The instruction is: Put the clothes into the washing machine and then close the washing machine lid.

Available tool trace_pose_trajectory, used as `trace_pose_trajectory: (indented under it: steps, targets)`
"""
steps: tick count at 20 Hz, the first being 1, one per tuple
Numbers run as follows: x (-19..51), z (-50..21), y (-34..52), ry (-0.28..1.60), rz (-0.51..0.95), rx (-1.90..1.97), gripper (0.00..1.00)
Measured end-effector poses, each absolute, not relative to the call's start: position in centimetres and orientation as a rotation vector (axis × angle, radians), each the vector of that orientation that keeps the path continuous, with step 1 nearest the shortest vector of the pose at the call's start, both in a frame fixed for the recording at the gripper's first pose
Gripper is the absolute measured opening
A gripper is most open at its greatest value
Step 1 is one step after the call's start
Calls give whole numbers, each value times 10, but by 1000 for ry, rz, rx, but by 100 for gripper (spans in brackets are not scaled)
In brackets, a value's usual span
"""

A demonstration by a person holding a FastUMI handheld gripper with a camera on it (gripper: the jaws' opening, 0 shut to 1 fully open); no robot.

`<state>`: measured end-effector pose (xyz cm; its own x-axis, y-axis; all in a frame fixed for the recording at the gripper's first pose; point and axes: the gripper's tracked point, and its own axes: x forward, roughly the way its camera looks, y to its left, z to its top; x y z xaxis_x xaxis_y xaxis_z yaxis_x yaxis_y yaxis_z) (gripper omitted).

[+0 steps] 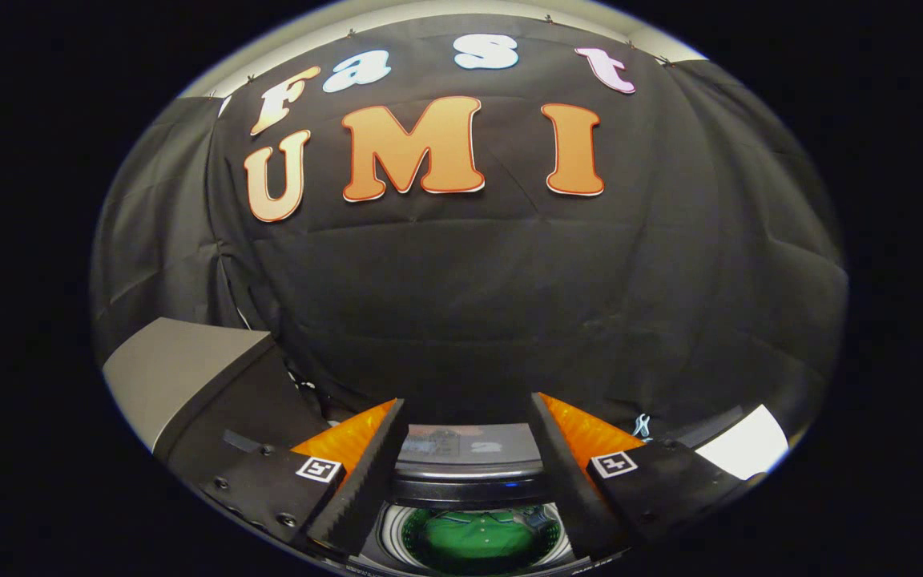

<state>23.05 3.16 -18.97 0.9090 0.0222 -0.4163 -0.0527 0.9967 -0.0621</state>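
Observation:
Below and between my fingers lies the washing machine's open drum (397, 537), and a green garment (477, 535) rests inside it. The machine's lid (469, 449) stands raised behind the drum, just ahead of my fingertips, its glossy panel facing me. My gripper (469, 413) is open, hovering above the machine with nothing between its fingers (365, 473).
A grey-topped dark box (189, 377) stands to the left of the machine. A white surface (746, 449) shows to the right beyond the right finger. The black cloth wall hangs close behind the machine.

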Motion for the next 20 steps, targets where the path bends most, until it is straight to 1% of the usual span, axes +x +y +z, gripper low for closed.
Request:
trace_pose_trajectory:
  steps: [2, 5, 8, 10, 15, 20]
  targets:
    - [215, -202, 31, 458, 37, -67, 97]
    - [183, -234, 31, 552, 52, -5, 98]
    - [174, -253, 25, 582, 34, 27, 99]
    - [173, -251, 23, 584, 30, 31, 98]
    - [178, -212, 24, 508, 47, 8, 99]
    - [178, -147, 46, 397, 105, 1, 99]
